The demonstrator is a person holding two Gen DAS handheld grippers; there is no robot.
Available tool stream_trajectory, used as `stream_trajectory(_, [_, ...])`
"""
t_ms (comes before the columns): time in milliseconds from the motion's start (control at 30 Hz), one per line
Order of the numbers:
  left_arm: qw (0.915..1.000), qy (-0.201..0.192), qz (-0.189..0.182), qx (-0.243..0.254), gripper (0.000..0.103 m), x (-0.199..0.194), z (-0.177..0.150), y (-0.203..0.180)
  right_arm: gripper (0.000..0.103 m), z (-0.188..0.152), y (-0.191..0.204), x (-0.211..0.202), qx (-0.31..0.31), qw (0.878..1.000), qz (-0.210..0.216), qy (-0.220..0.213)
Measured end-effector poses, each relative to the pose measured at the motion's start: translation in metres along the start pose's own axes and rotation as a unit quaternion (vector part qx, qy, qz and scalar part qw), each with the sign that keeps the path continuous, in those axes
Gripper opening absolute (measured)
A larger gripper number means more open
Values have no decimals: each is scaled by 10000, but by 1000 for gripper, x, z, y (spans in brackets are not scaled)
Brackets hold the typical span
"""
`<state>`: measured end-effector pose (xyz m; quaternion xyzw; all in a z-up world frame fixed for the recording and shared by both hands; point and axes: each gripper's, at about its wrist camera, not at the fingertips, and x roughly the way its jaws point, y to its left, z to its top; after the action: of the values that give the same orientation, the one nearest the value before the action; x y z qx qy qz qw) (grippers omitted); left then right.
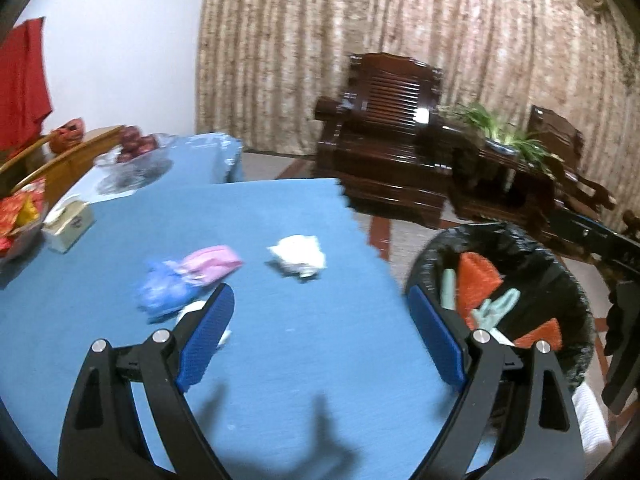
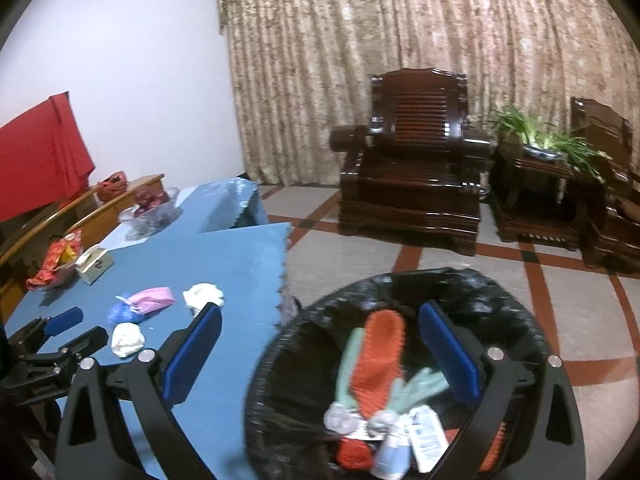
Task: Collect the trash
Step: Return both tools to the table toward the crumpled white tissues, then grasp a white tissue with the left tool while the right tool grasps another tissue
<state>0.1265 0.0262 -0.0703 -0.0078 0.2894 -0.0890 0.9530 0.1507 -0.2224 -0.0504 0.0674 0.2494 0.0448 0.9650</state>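
Note:
My left gripper (image 1: 320, 296) hangs open over the blue tablecloth (image 1: 300, 360) with nothing between its blue pads. Ahead of it lie a crumpled white paper (image 1: 298, 256), a pink wrapper (image 1: 212, 266) and a blue crumpled bag (image 1: 164, 290). A white wad (image 2: 127, 340) sits close to the left gripper (image 2: 76, 330). My right gripper (image 2: 320, 312) is open and empty above the black-lined trash bin (image 2: 480, 284), which holds an orange insole-like piece (image 2: 380, 352), pale green items and small white packages. The bin (image 1: 532, 256) stands just off the table's right edge.
A tissue box (image 1: 68, 226), a bowl of red packets (image 1: 20, 216) and a glass bowl of fruit (image 1: 136, 156) line the table's far left. A dark wooden armchair (image 2: 412, 184) and a side table with a plant (image 2: 540, 148) stand beyond on the tiled floor.

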Motion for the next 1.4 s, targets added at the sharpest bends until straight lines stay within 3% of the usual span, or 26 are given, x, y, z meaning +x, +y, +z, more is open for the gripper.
stream_trajectory(267, [9976, 57, 588, -368, 86, -2, -11, 58, 97, -3, 54, 27, -328, 9987, 369, 107])
stream_trajectory(533, [9937, 327, 883, -607, 80, 21, -22, 95, 97, -12, 91, 61, -572, 9964, 589, 231])
stream_trajectory(1100, [9887, 915, 892, -788, 65, 93, -34, 106, 97, -22, 110, 107, -767, 9934, 678, 509])
stream_trajectory(1400, [9886, 1067, 719, -783, 38, 103, -39, 101, 97, -21, 115, 118, -819, 9924, 738, 552])
